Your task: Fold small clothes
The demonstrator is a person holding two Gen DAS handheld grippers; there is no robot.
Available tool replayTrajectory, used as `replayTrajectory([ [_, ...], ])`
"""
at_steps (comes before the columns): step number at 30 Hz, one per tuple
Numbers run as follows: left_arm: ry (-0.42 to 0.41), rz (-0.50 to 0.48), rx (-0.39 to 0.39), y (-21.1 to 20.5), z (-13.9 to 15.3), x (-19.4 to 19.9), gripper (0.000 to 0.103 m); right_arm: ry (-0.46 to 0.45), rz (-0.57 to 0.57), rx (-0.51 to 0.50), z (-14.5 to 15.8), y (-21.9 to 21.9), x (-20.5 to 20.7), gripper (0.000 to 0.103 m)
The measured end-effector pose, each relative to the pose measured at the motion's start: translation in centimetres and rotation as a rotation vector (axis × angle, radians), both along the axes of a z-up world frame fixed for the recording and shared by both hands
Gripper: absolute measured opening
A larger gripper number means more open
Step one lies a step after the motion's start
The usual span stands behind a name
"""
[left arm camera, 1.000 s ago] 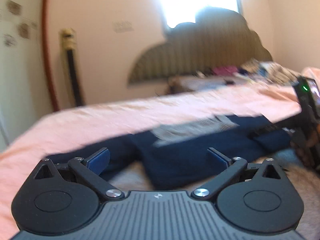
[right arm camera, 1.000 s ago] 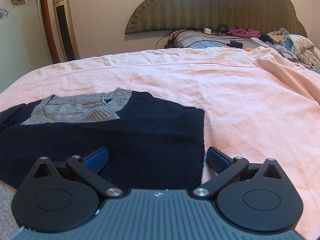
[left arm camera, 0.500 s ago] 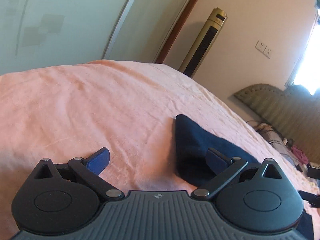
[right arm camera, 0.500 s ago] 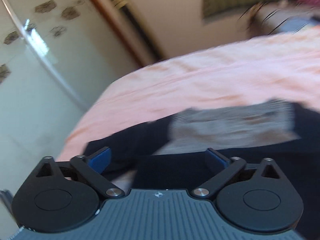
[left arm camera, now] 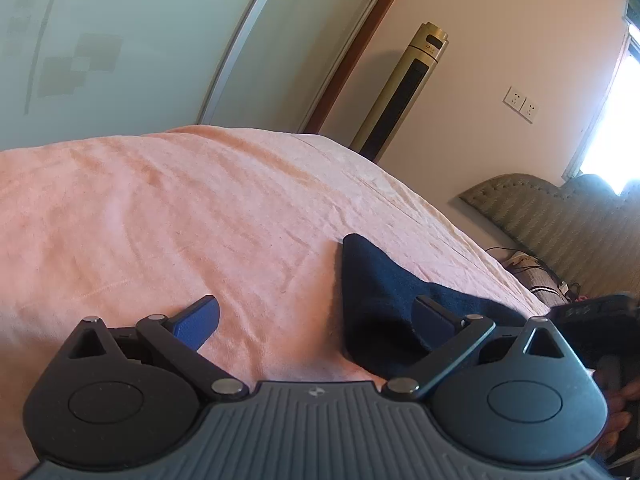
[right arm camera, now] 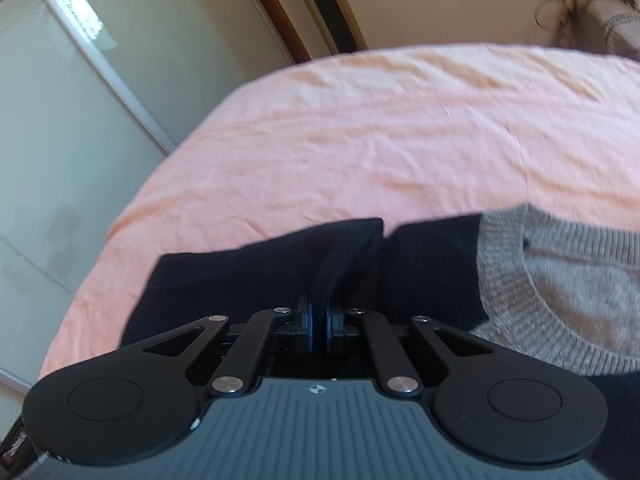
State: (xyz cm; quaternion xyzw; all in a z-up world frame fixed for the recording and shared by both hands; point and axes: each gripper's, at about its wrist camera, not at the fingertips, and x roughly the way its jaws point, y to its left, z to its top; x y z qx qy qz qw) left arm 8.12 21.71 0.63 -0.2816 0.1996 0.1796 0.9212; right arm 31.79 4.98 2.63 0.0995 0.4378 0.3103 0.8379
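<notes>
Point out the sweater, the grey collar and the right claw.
sweater [right arm camera: 240,280]: right wrist view, navy sleeve on the bed.
grey collar [right arm camera: 532,320]: right wrist view, ribbed neckband.
right claw [right arm camera: 319,320]: right wrist view, between fingertips pinching a navy fold.

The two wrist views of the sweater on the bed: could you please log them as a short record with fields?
surface: pink sheet on a bed
garment: navy sweater with grey collar, lying on the sheet
right gripper: fingers shut on a raised fold of the sweater
left gripper: fingers open, holding nothing, the sweater's edge between them
background: gold tower fan, headboard
</notes>
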Motion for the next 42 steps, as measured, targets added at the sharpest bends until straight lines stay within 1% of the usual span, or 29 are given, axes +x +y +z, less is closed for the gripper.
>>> replayTrajectory([
  [2,0.005,0.0,0.001,0.0,0.0,0.1,0.103,-0.042,0.022,0.034,2.3,-1.2,-0.5,0.012],
  [4,0.008,0.004,0.003,0.0,0.0,0.1,0.103,-0.088,0.032,0.061,4.8,-3.7,-1.4,0.012],
  [6,0.011,0.006,0.005,-0.1,0.0,0.1,0.103,-0.122,0.02,0.06,6.6,-7.4,-2.4,0.012],
  [8,0.013,0.005,0.007,-0.1,0.0,0.2,0.103,-0.129,-0.027,0.027,7.2,-11.8,-3.2,0.012],
  [10,0.014,0.004,0.009,-0.1,-0.1,0.2,0.103,-0.114,-0.102,-0.032,6.6,-16.7,-3.9,0.012],
  [13,0.018,0.004,0.015,-0.2,-0.1,0.3,0.103,-0.078,-0.225,-0.126,4.6,-23.2,-5.1,0.012],
  [14,0.02,0.003,0.017,-0.2,-0.1,0.3,0.103,-0.058,-0.273,-0.135,3.6,-25.3,-5.6,0.012],
  [16,0.023,0.002,0.023,-0.3,-0.1,0.4,0.103,-0.022,-0.332,-0.135,2.2,-28.1,-6.2,0.012],
  [18,0.028,0.0,0.03,-0.4,-0.1,0.4,0.103,-0.008,-0.352,-0.136,0.9,-28.9,-6.8,0.012],
  [21,0.038,-0.002,0.041,-0.6,-0.1,0.6,0.103,-0.016,-0.335,-0.161,0.2,-28.4,-7.2,0.012],
  [24,0.05,-0.005,0.055,-0.8,-0.1,0.7,0.103,-0.012,-0.344,-0.165,-0.2,-28.5,-7.3,0.012],
  [26,0.061,-0.03,0.07,-1.0,0.1,0.9,0.103,0.012,-0.368,-0.162,-0.7,-28.7,-7.2,0.015],
  [27,0.071,-0.059,0.078,-1.2,0.4,1.2,0.103,-0.007,-0.385,-0.15,-0.4,-29.1,-7.5,0.023],
  [28,0.083,-0.093,0.084,-1.5,0.7,1.6,0.103,-0.038,-0.413,-0.139,0.1,-29.5,-7.9,0.033],
  [29,0.09,-0.131,0.081,-1.9,1.0,2.1,0.103,-0.08,-0.445,-0.112,0.8,-30.1,-8.3,0.039],
  [30,0.09,-0.175,0.066,-2.3,1.4,2.8,0.103,-0.104,-0.468,-0.081,1.3,-30.7,-8.6,0.048],
  [31,0.089,-0.216,0.045,-2.7,1.7,3.7,0.103,-0.106,-0.48,-0.055,1.6,-31.1,-8.5,0.051],
  [32,0.099,-0.265,0.023,-3.2,2.0,4.8,0.103,-0.087,-0.483,-0.033,1.6,-31.5,-8.1,0.051],
  [34,0.162,-0.372,-0.008,-4.6,2.1,8.2,0.103,-0.057,-0.478,-0.029,1.2,-31.6,-7.1,0.051],
  [36,0.231,-0.433,0.01,-6.1,1.7,11.3,0.103,-0.033,-0.468,-0.057,0.5,-30.9,-6.0,0.051],
  [37,0.28,-0.434,0.041,-6.9,1.4,12.7,0.103,-0.016,-0.463,-0.066,0.1,-30.6,-5.5,0.051],
  [38,0.318,-0.429,0.079,-7.7,1.1,13.8,0.103,-0.003,-0.459,-0.077,-0.4,-30.2,-5.0,0.051],
  [39,0.341,-0.423,0.149,-8.8,1.0,14.5,0.102,0.008,-0.45,-0.095,-1.0,-29.8,-4.8,0.048],
  [40,0.369,-0.432,0.2,-9.6,0.8,15.2,0.102,0.007,-0.435,-0.118,-1.4,-29.4,-4.6,0.025],
  [41,0.395,-0.434,0.252,-10.4,0.6,15.7,0.102,-0.009,-0.418,-0.138,-1.4,-29.0,-4.7,0.008],
  [42,0.416,-0.431,0.305,-11.0,0.4,15.8,0.1,-0.053,-0.409,-0.15,-0.9,-28.7,-5.2,0.01],
])
